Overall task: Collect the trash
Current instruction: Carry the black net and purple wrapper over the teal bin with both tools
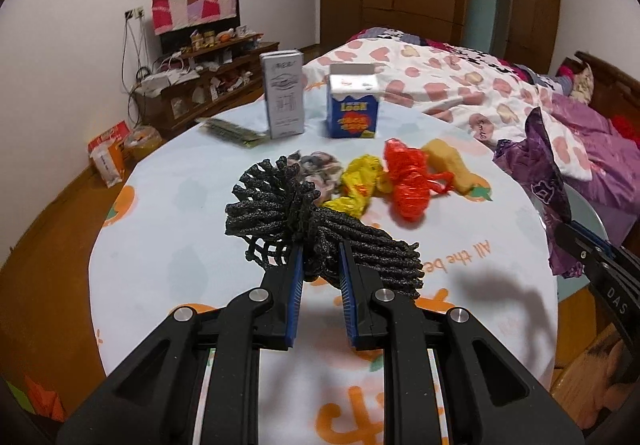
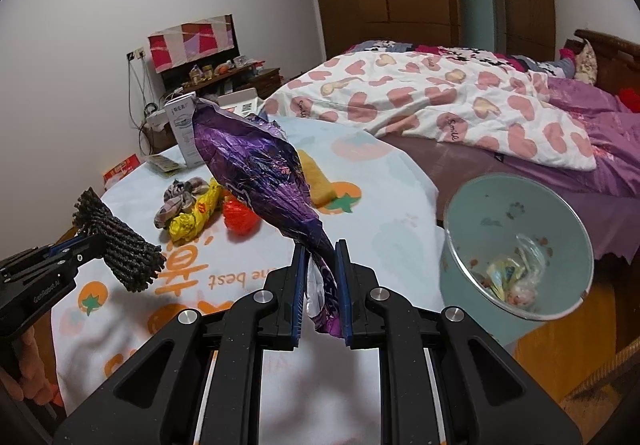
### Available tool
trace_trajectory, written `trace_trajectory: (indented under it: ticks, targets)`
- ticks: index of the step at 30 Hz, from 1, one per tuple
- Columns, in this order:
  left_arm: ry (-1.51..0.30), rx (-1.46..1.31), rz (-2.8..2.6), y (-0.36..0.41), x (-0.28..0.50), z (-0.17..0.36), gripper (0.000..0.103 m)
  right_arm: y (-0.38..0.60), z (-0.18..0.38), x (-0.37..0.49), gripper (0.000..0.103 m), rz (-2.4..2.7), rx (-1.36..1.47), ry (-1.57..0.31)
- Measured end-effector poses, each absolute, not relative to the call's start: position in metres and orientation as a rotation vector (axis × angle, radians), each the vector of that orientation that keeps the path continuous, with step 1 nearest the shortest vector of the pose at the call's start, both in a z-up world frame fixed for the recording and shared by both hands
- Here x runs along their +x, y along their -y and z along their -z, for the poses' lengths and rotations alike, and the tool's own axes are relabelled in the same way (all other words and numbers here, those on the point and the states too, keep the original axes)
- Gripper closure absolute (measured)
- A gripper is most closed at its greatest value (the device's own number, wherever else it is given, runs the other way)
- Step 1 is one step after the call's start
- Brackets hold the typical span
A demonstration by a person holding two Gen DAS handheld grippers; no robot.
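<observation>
Above the round table [image 1: 168, 229], the left gripper [image 1: 320, 265] squeezed a black foam net [image 1: 320, 217], and the right gripper [image 2: 322, 265] pinched a purple wrapper [image 2: 256, 169] near the bin [image 2: 520, 201].

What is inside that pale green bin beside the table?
The bin holds a little crumpled rubbish at its bottom: a clear plastic bag and yellowish wrappers. Stains dot its inner wall. Anything beneath that small heap is hidden.
</observation>
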State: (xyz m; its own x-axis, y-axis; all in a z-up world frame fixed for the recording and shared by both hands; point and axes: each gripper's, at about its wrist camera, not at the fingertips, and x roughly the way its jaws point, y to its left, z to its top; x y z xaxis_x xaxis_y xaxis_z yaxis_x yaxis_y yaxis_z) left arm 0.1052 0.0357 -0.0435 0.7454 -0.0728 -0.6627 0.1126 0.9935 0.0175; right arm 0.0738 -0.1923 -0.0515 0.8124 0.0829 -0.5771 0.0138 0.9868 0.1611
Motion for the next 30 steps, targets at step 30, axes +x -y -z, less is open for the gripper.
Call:
trace_trajectory:
  ticks: [30]
  targets:
    - [-0.705, 0.183, 0.285, 0.09, 0.089, 0.036, 0.085, 0.289, 0.054, 0.022, 0.087, 0.14, 0.234, -0.576]
